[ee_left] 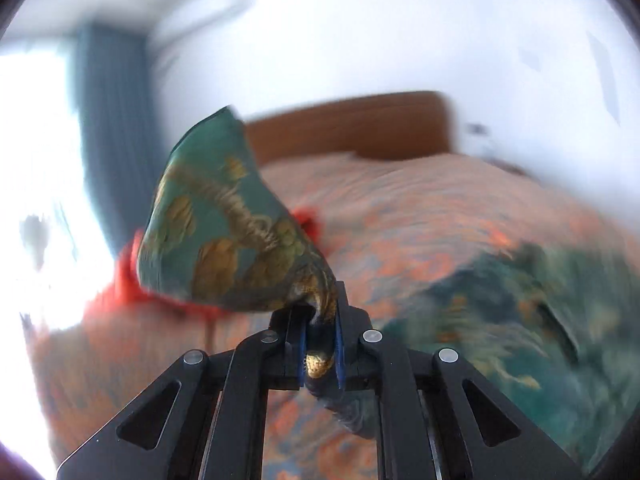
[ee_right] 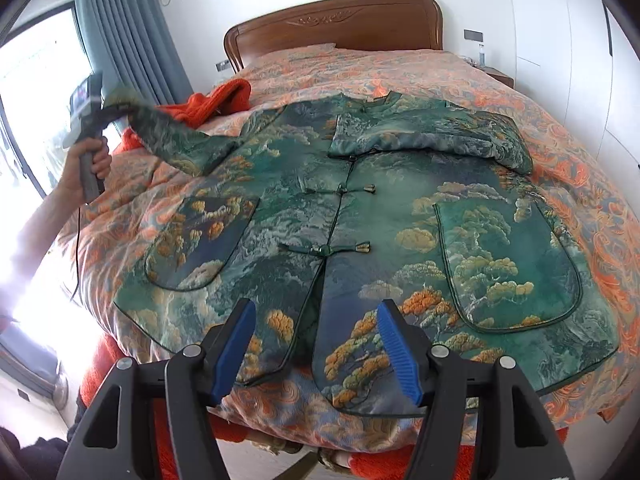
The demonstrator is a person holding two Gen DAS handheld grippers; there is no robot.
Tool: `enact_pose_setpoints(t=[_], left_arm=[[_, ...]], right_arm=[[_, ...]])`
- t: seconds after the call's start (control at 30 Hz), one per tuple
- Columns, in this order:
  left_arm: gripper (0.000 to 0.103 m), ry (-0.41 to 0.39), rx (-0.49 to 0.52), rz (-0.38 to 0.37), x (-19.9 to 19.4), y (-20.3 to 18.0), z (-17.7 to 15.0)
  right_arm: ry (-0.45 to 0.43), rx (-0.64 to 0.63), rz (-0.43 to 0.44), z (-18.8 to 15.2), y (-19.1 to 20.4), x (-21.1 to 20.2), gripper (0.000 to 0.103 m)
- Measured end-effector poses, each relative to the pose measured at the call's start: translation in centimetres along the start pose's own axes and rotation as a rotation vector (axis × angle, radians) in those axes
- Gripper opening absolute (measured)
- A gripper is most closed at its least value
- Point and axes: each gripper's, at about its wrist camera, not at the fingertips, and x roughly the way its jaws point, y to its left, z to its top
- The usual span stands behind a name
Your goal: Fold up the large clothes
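Note:
A large green jacket (ee_right: 360, 208) with gold cloud and tree patterns lies front up on the bed. Its right sleeve (ee_right: 432, 136) is folded across the chest. The left sleeve (ee_right: 180, 140) is lifted off the bed toward the window. My left gripper (ee_left: 320, 344) is shut on that sleeve's cuff (ee_left: 224, 232), which bunches up beyond the pads; the right wrist view shows this gripper (ee_right: 114, 106) in a hand at the left. My right gripper (ee_right: 316, 344) stands open above the jacket's bottom hem, nothing between its blue pads.
The bed's orange patterned cover (ee_right: 580, 200) lies under the jacket. A red knitted garment (ee_right: 216, 100) rests by the lifted sleeve. A wooden headboard (ee_right: 336, 24) stands at the far end, blue curtains (ee_right: 124, 36) and a bright window at the left.

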Motion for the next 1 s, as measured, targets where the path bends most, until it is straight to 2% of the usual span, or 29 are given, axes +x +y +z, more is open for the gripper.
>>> enact_pose_setpoints(t=[0.07,0.17,0.27,0.33,0.43,0.5,0.63,0.73,0.8,0.9,1.0], left_arm=[[0.009,-0.058,0.174,-0.066,-2.6,-6.3,0.2],[0.009,-0.075,0.327,-0.159,-4.2,-12.8,-1.3],[0.009,-0.068,0.533,-0.259,-5.5,-19.6,-5.7],[0.009,-0.044,0.642,-0.321,-6.1,-22.7,-8.4],[0.009,-0.016,0.780,-0.366,-7.2,-25.4,-12.4],[0.010,0.010,0.817,-0.380,-7.5,-26.1,-13.9],[0.021,0.067,0.810,-0.398,-8.4,-26.0,-15.3],[0.043,0.089,0.746,-0.418,-9.7,-24.9,-15.4],[0.062,0.094,0.690,-0.436,-11.5,-24.1,-15.1],[0.072,0.110,0.611,-0.455,-12.5,-22.2,-14.8],[0.076,0.136,0.534,-0.469,-14.3,-20.1,-15.4]], right_arm=[[-0.019,0.007,0.004,0.1,-0.3,-0.3,0.065],[-0.048,0.026,0.004,-0.1,-1.1,-1.0,0.065],[-0.062,0.046,-0.002,-0.5,-2.1,-1.8,0.065],[-0.076,0.062,-0.019,-1.0,-2.9,-2.6,0.065],[-0.086,0.080,-0.039,-1.8,-4.1,-3.5,0.065],[-0.085,0.092,-0.054,-2.3,-4.9,-3.9,0.065],[-0.079,0.114,-0.074,-2.9,-5.9,-3.8,0.065],[-0.078,0.119,-0.070,-2.6,-5.9,-3.3,0.065],[-0.070,0.110,-0.065,-1.9,-5.7,-2.7,0.065],[-0.051,0.113,-0.045,-0.7,-5.2,-1.4,0.065],[-0.019,0.150,-0.001,0.5,-5.2,0.4,0.065]])
